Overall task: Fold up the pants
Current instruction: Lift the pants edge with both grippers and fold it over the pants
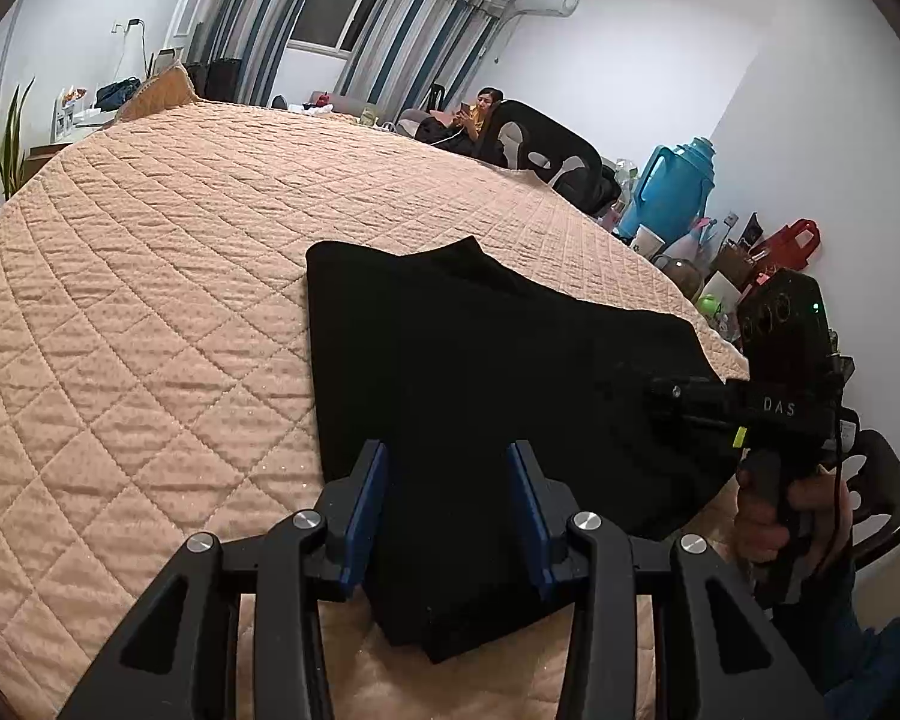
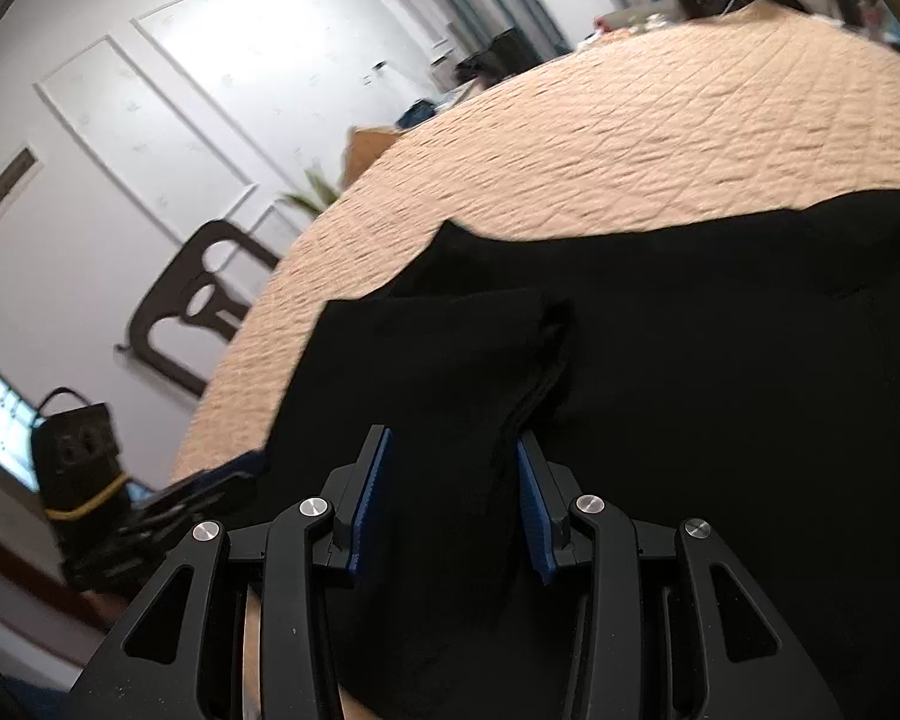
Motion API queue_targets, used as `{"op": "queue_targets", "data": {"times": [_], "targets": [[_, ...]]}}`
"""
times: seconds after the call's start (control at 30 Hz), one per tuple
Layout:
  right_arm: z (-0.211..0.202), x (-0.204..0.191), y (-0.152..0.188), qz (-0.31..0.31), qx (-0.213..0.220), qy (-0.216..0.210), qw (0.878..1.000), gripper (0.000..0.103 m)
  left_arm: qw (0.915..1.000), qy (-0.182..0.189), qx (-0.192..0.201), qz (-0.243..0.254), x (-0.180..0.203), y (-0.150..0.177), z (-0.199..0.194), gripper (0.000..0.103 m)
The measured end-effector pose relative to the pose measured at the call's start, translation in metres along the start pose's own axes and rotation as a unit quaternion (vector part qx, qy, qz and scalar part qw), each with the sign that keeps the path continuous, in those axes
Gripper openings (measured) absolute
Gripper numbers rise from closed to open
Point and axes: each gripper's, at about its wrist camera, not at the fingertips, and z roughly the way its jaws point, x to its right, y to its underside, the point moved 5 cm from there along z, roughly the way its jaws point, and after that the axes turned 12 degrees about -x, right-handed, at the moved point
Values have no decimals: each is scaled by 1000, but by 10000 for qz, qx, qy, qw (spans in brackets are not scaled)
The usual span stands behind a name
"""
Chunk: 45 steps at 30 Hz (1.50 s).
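pants [image 1: 480, 360]: black, folded, flat on quilted bed [image 1: 150, 300]
left gripper [image 1: 447, 504]: fingers spread, straddling pants edge
right gripper [image 2: 453, 492]: fingers apart, fabric fold between

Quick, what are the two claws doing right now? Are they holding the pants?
Left claw: open, fingers apart over the black fabric pants, holding nothing.
Right claw: open, a raised fold of the pants between its fingers, not clamped.
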Motion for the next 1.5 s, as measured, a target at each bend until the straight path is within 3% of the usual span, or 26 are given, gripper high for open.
{"op": "queue_targets", "data": {"times": [0.13, 0.37, 0.53, 0.6, 0.93, 1.17, 1.27, 1.37, 1.4, 1.5], "targets": [[5, 4, -2, 38, -132, 138, 9998, 5, 10000, 5, 5, 32, 2, 1, 1, 44], [-32, -9, -18, -291, 572, -44, 9979, 3, 9999, 48, -48, 141, 11, 4, 2, 44], [-11, 30, -15, 187, 127, 309, 9993, 4, 9998, 42, -69, 205, 16, 5, 5, 44], [-9, 36, -9, 295, 91, 136, 9994, 3, 9998, 49, -72, 198, 16, 6, 4, 44], [-11, 29, -8, 402, -165, -45, 9990, 12, 9998, -194, 54, 61, 5, 2, -5, 44], [-29, 31, 19, 486, -262, -449, 9975, 18, 9995, -277, 144, -16, -2, 7, -12, 44], [-33, 25, 30, 282, -301, -436, 9982, 18, 9997, -232, 109, 33, 2, 10, -9, 44], [-32, 14, 31, -27, -382, -433, 9983, 29, 9997, -170, 118, 90, 7, 11, -9, 44], [-31, 11, 29, -110, -392, -486, 9980, 37, 9998, -121, 116, 111, 9, 11, -9, 44], [-23, 7, 23, -231, -379, -448, 9980, 41, 9997, -126, 78, 187, 12, 12, -7, 44]]}}
